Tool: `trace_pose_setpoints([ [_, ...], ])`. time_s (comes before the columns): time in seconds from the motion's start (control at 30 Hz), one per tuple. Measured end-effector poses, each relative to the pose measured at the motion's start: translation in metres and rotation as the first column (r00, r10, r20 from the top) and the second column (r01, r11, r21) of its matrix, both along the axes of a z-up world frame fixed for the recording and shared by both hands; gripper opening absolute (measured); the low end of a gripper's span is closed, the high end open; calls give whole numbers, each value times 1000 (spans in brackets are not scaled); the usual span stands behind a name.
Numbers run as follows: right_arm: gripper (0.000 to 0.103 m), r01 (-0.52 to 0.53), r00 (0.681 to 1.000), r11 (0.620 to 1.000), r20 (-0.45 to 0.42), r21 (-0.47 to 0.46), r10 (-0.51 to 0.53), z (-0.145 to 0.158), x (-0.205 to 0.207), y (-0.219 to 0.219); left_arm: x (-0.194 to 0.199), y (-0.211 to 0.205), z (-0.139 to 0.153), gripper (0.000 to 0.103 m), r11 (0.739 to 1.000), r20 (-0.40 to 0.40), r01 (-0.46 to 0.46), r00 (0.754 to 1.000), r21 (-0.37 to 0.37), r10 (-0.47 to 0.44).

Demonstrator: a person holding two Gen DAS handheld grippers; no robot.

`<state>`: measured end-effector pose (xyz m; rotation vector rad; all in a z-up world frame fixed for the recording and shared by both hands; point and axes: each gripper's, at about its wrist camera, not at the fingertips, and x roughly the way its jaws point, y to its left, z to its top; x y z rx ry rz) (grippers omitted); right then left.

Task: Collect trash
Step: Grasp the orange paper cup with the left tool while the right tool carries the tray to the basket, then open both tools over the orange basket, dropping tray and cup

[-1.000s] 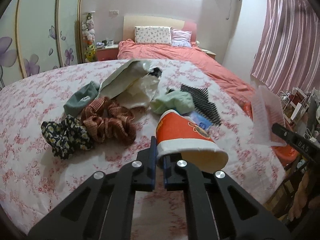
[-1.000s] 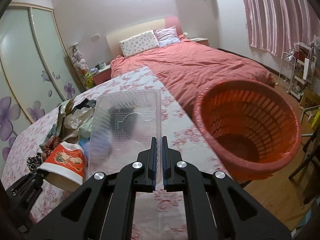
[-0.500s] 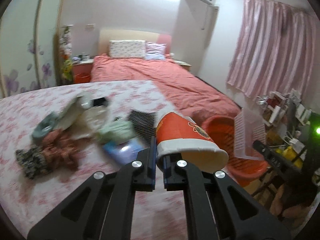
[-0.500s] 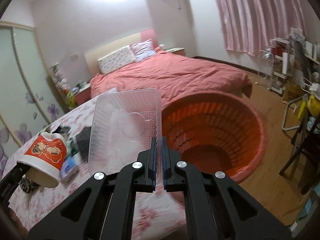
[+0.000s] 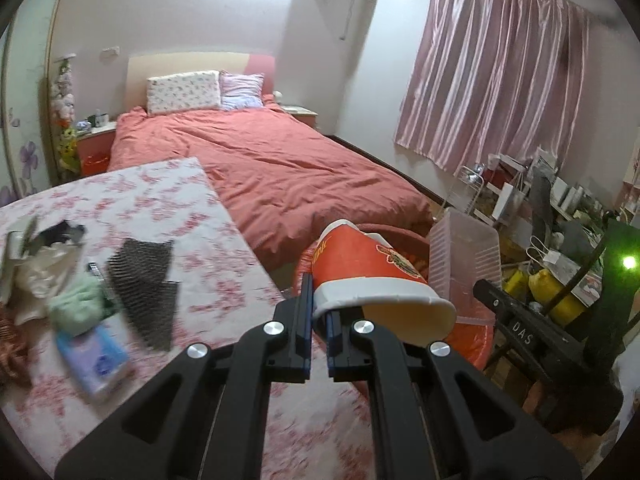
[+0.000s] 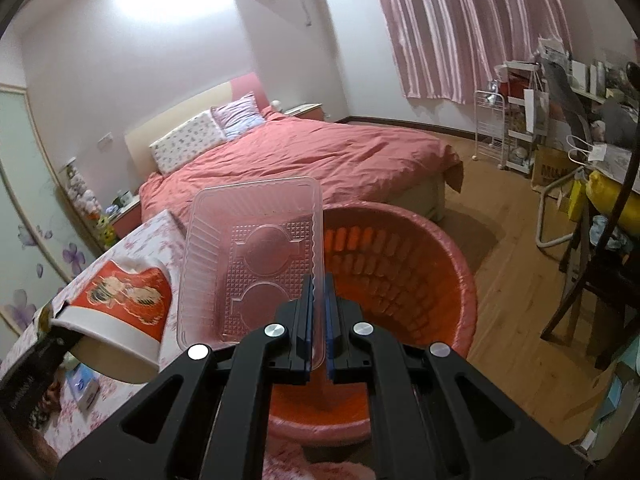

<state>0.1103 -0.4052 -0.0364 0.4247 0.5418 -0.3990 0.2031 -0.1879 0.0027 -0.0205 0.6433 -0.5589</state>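
My left gripper (image 5: 318,312) is shut on the white rim of a red paper cup (image 5: 368,264), which lies on its side with its mouth to the right. The cup (image 6: 120,300) also shows at the left of the right wrist view. My right gripper (image 6: 318,312) is shut on the edge of a clear plastic tray (image 6: 256,256), held upright over the near rim of a red mesh basket (image 6: 400,264). That basket (image 5: 476,336) is mostly hidden behind the cup in the left wrist view, with the tray (image 5: 464,256) beside it.
The floral-covered surface (image 5: 192,240) still carries a black comb-like sheet (image 5: 148,276), a green cloth (image 5: 76,308), a blue tissue pack (image 5: 96,360) and crumpled wrappers (image 5: 36,256). A red bed (image 5: 288,168) lies behind. Cluttered shelves (image 6: 560,120) and a chair (image 6: 600,280) stand right.
Both grippers have swung right, away from the pile on the floral surface toward the red basket. The tray now hangs over the basket's rim and the cup is close beside it.
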Motion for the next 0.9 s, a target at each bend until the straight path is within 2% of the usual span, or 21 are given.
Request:
trace_pose_setpoints([
  [0.3, 5, 29, 1000, 999, -4, 34, -28, -10, 9, -22, 25, -36, -25, 7, 999, -46, 39, 998, 28, -37],
  [0.37, 6, 21, 1000, 999, -14, 49, -20, -14, 12, -23, 30, -40, -31, 14, 999, -61, 39, 997, 36, -37],
  [0.43, 7, 17, 1000, 998, -20, 61, -16, -17, 12, -27, 32, -43, -37, 31, 998, -71, 39, 997, 46, -35],
  [0.47, 10, 18, 1000, 998, -25, 65, -16, -19, 12, -27, 32, -43, -39, 33, 998, -72, 35, 997, 49, -32],
  [0.57, 30, 25, 999, 996, -30, 81, -22, -21, 8, -29, 34, -40, -42, 37, 998, -79, 28, 997, 58, -24],
  [0.6, 33, 29, 999, 996, -30, 83, -27, -22, 5, -28, 35, -38, -43, 39, 998, -81, 25, 997, 60, -20],
  [0.77, 38, 34, 999, 998, -42, 59, -32, -15, 5, -27, 34, -22, -41, 46, 998, -82, -4, 997, 68, 10],
  [0.9, 39, 20, 999, 999, -39, 38, -19, -6, 3, -17, 25, -2, -32, 56, 995, -45, -49, 998, 91, 53],
])
